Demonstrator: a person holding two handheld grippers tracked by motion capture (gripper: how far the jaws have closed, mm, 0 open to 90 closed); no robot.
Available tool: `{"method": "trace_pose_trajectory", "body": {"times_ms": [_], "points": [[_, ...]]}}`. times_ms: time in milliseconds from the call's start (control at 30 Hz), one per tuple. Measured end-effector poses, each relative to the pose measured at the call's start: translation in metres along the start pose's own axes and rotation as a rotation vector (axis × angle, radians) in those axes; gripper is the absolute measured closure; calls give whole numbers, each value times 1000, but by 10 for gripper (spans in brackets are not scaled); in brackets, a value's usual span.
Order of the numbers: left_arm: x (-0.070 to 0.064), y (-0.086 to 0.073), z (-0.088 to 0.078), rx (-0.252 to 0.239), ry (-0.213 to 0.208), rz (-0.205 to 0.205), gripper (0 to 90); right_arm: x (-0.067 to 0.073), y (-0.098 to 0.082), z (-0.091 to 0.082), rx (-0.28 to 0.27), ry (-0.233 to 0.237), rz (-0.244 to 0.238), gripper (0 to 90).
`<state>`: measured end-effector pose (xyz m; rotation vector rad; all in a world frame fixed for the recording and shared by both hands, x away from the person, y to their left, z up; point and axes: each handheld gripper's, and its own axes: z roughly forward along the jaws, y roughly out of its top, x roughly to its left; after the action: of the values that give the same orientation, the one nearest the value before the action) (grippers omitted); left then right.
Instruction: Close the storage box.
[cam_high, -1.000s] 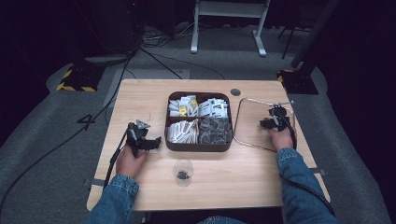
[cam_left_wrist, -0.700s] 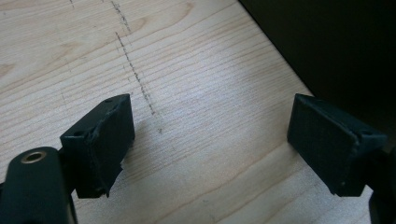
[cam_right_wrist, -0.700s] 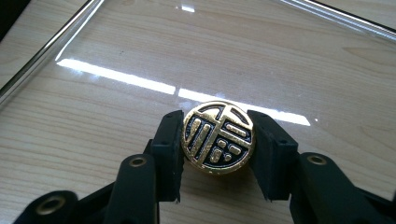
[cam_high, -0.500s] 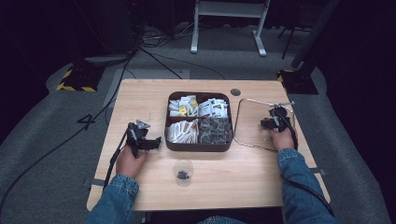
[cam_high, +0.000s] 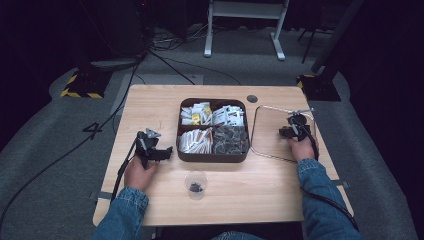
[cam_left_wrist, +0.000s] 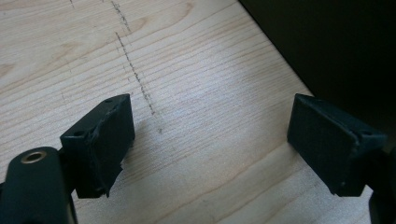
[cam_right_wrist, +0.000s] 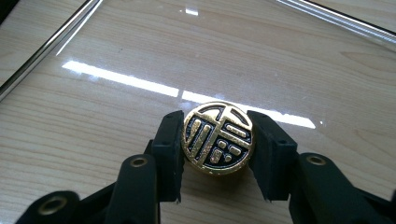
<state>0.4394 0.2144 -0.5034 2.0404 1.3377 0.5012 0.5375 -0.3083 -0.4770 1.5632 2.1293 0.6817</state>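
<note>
Knob, round, black-and-gold with embossed Chinese character, clamped by right hand-held gripper over glass lid; left hand-held gripper open above counter.

Left gripper with jaws wide apart over bare wooden table, dark box wall beside.

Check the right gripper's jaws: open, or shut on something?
Shut: the right gripper has both jaws pressed against a round gold-and-black knob on the glass lid.

Round gold-and-black knob on glass lid
</note>
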Motion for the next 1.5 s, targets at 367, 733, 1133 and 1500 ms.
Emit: {"method": "trace_pose_trajectory", "body": {"times_ms": [367, 733, 1133, 1500], "points": [[0, 0, 0, 0, 0, 0, 153, 1, 3, -12, -39, 3, -9, 580], [0, 1, 0, 3, -1, 2, 153, 1, 9, -39, -80, 51, 13, 579], [0, 1, 1, 4, 0, 3, 153, 13, 20, -70, -137, 81, 3, 579], [0, 0, 0, 3, -1, 3, 153, 39, 31, -94, -177, 111, -31, 579]]}}
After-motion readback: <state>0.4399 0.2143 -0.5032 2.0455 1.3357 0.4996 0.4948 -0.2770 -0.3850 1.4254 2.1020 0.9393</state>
